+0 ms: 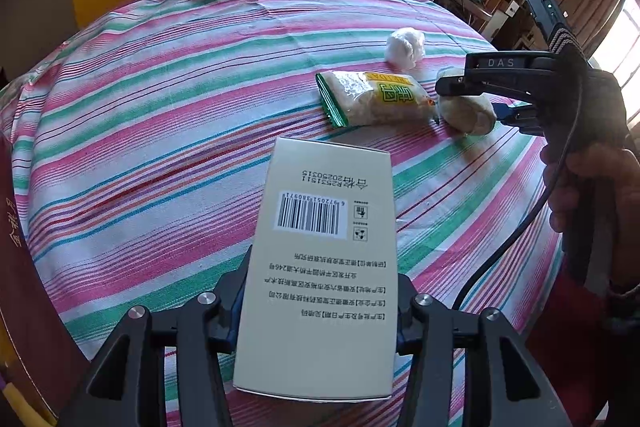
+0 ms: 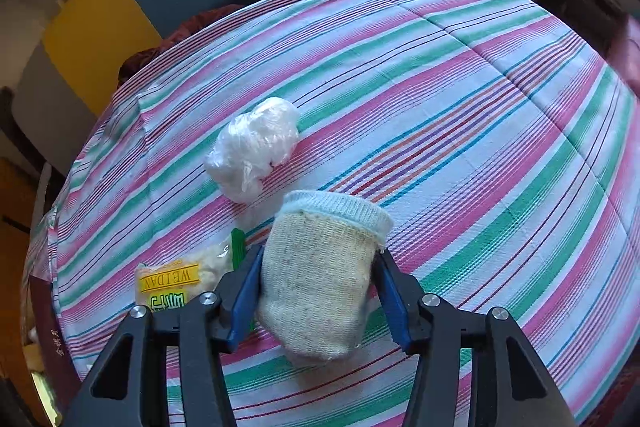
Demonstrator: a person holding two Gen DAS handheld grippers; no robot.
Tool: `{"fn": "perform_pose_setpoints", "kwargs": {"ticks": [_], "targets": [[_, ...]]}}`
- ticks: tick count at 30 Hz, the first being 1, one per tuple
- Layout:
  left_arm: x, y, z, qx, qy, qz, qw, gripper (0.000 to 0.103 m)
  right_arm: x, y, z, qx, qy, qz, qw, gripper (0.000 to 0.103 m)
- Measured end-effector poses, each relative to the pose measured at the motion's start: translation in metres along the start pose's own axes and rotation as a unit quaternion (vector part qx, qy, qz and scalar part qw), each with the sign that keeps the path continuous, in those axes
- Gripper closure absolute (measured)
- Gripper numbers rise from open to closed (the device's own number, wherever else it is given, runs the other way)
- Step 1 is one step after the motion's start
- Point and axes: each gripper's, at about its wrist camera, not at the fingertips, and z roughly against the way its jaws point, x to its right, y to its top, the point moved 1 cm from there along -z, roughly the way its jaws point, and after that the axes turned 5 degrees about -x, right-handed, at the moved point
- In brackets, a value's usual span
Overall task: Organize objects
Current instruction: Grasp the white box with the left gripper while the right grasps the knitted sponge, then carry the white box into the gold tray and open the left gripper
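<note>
The left tool (image 1: 316, 311) clamps the box (image 1: 324, 259); the right tool (image 2: 316, 291) pinches the soft sock (image 2: 324, 275), which could slip free on lifting

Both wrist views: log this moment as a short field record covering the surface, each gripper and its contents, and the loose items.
surface: table under a pink, green and white striped cloth
left gripper: shut on a white cardboard box with a barcode, held above the cloth
right gripper: pads pressed on a cream knitted sock with a pale blue cuff
loose item 1: crumpled clear plastic bag, beyond the sock
loose item 2: clear snack packet with a yellow label and green ends, lying beside the sock
</note>
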Motion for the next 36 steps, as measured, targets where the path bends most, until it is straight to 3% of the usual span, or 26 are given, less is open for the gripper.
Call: {"fn": "perform_pose_setpoints", "kwargs": {"ticks": [15, 20, 24, 28, 31, 36], "targets": [[-0.002, -0.002, 0.004, 0.011, 0.014, 0.011, 0.9998, 0.052, -0.009, -0.006, 0.000, 0.007, -0.016, 0.032, 0.999, 0.053], [-0.011, -0.015, 0.025, 0.026, 0.001, 0.032, 0.9991, 0.052, -0.018, -0.004, -0.002, 0.012, -0.027, 0.050, 0.998, 0.054], [-0.039, -0.025, 0.067, 0.054, -0.022, 0.073, 0.9956, 0.052, -0.020, -0.002, -0.003, 0.017, -0.040, 0.067, 0.997, 0.054], [-0.095, -0.027, 0.113, 0.088, -0.042, 0.150, 0.9839, 0.052, -0.021, -0.003, -0.002, 0.019, -0.046, 0.074, 0.996, 0.054], [-0.148, -0.029, 0.143, 0.109, -0.035, 0.202, 0.9727, 0.052, -0.022, -0.004, -0.001, 0.021, -0.050, 0.079, 0.995, 0.054], [-0.234, -0.030, 0.151, 0.105, -0.016, 0.292, 0.9503, 0.052, -0.024, -0.005, -0.001, 0.021, -0.053, 0.084, 0.995, 0.054]]}}
